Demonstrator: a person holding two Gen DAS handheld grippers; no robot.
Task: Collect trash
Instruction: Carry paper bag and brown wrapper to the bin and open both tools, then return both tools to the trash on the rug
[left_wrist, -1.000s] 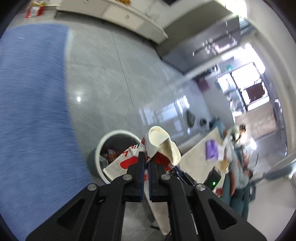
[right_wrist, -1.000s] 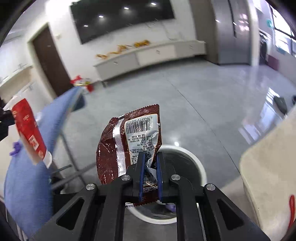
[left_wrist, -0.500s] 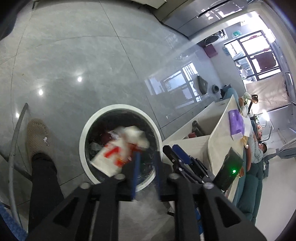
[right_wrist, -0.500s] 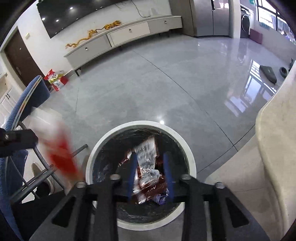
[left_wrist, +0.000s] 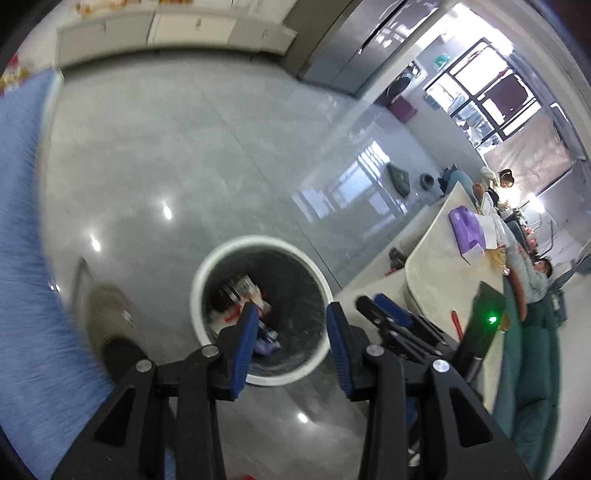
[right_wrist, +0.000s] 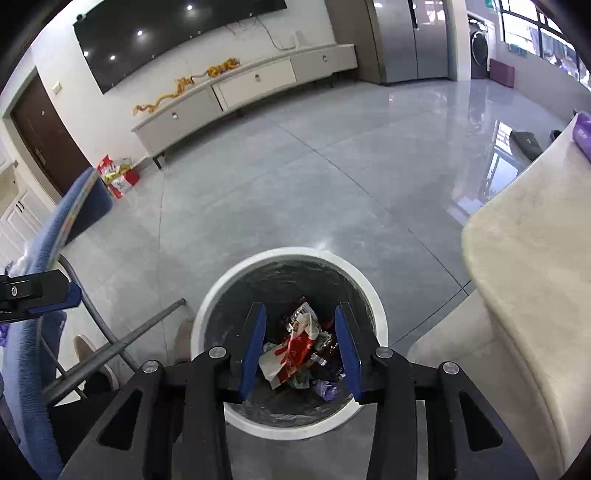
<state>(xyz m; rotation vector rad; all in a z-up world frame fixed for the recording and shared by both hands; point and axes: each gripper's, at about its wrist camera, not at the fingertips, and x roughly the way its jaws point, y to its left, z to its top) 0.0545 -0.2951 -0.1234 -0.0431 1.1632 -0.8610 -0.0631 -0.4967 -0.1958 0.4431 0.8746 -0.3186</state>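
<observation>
A round white trash bin (left_wrist: 207, 269) (right_wrist: 376, 306) with a dark liner stands on the grey floor below both grippers. Inside lie a red-and-white wrapper (right_wrist: 291, 350) (left_wrist: 236, 314), a dark brown foil wrapper (right_wrist: 325, 345) and other scraps. My left gripper (left_wrist: 291, 314) hangs over the bin's near rim with its jaws opening and nothing between them. My right gripper (right_wrist: 300, 319) hovers over the bin mouth, its jaws also opening and empty. In the left wrist view the right gripper's blue fingers (left_wrist: 391, 306) show at the right; in the right wrist view the left gripper's finger (right_wrist: 37, 291) shows at the left edge.
A blue-cushioned chair (right_wrist: 59, 229) (left_wrist: 18, 206) with metal legs stands left of the bin, a person's shoe (left_wrist: 107, 310) beside it. A cream table (right_wrist: 528, 258) (left_wrist: 443, 266) lies to the right, a purple tissue box (left_wrist: 465, 229) on it. People sit at its far end.
Both grippers went from shut on wrappers to open: the red-and-white wrapper and the brown foil wrapper dropped into the bin. Both hands sank a little, and the left one also swung sideways.
</observation>
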